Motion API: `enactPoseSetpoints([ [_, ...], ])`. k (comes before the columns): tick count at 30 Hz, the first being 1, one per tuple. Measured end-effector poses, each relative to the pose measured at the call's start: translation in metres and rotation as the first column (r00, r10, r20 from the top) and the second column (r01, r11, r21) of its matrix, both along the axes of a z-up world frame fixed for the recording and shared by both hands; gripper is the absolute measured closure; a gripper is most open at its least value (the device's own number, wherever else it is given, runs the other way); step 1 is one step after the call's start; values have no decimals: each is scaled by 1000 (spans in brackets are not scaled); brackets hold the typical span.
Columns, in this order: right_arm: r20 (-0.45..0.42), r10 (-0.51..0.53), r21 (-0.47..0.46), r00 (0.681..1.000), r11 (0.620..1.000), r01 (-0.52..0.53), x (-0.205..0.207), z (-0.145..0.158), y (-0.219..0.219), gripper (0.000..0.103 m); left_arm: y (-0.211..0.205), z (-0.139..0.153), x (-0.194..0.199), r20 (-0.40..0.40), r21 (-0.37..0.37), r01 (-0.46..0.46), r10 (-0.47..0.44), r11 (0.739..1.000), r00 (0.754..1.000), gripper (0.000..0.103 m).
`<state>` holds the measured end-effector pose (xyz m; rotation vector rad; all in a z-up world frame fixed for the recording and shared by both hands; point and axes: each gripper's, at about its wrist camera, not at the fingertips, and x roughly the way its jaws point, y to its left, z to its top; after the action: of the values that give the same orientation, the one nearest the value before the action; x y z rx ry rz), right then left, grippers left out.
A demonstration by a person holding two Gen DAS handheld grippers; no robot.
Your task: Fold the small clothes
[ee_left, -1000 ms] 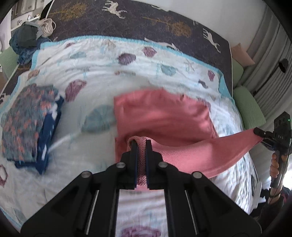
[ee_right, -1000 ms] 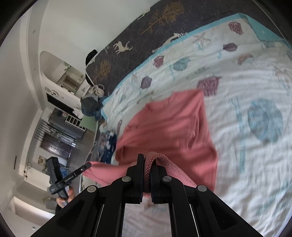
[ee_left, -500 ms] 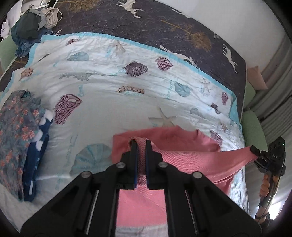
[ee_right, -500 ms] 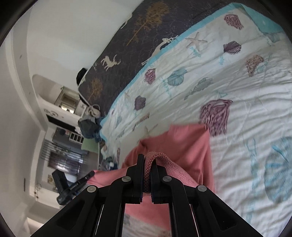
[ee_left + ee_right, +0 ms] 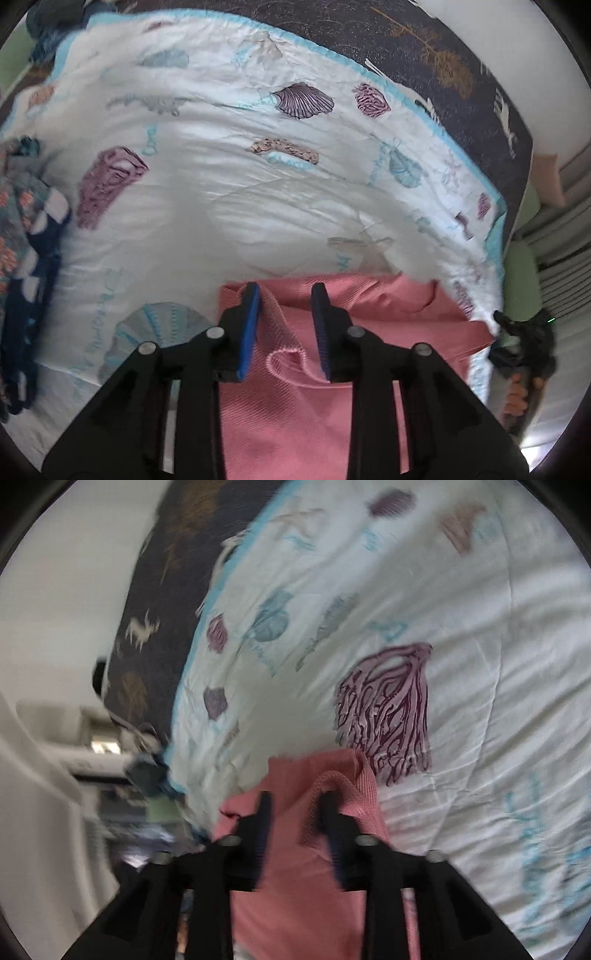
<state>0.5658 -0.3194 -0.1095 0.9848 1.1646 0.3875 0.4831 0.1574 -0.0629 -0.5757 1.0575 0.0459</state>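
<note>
**A:** Left wrist view first — the left gripper [image 5: 284, 295] has its jaws opening, and the hem of the pink garment [image 5: 388, 321] lies loose between them, draped against the left pad but no longer pinched. So it is letting go, not gripping.

**B:** And the garment itself?

**A:** Down on the seashell quilt [image 5: 229, 206], near the edge of the bed closest to the camera, its far edge lying fairly straight across the quilt. A stack of patterned folded clothes [image 5: 22, 229] sits well apart at the left of that view.

**B:** What about the other side?

**A:** The right gripper [image 5: 295, 801] is blurred, yet its jaws are opening too, with a ridge of pink hem standing up between them, closer to the right-hand finger. In the left view it shows at the far right corner of the garment, a hand wrapped round its handle.

**B:** So the fold is being laid down. How should it be finished well?

**A:** My judgement: let both jaws spread fully before pulling away, and draw them straight back off the hem — otherwise a pad could snag the knit and drag the top layer askew. Releasing both corners together should keep the edge even.
</note>
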Motion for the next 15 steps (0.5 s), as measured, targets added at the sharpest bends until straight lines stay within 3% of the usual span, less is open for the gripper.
enactPoseSetpoints([
  [3,36,-22,80,999,997,19,-2,7,1,62,5,13,-8,37,-20,22,-22,1000,999,74],
  [5,87,43,12,995,999,-44,-8,25,11,54,4,25,-17,57,10,63,-63,998,996,70],
  [6,108,67,-25,992,998,-65,-12,32,15,52,4,29,-23,69,9,83,-83,997,994,62],
  [9,140,117,-108,983,989,-103,-27,48,24,50,0,28,-41,76,-19,137,-135,990,988,55],
  [11,145,206,-200,968,964,-176,-41,55,38,50,-14,19,-52,44,-12,213,-213,977,976,55],
  [15,120,343,-440,932,860,-260,-77,59,64,50,-43,4,-81,-1,94,284,-285,954,959,53],
])
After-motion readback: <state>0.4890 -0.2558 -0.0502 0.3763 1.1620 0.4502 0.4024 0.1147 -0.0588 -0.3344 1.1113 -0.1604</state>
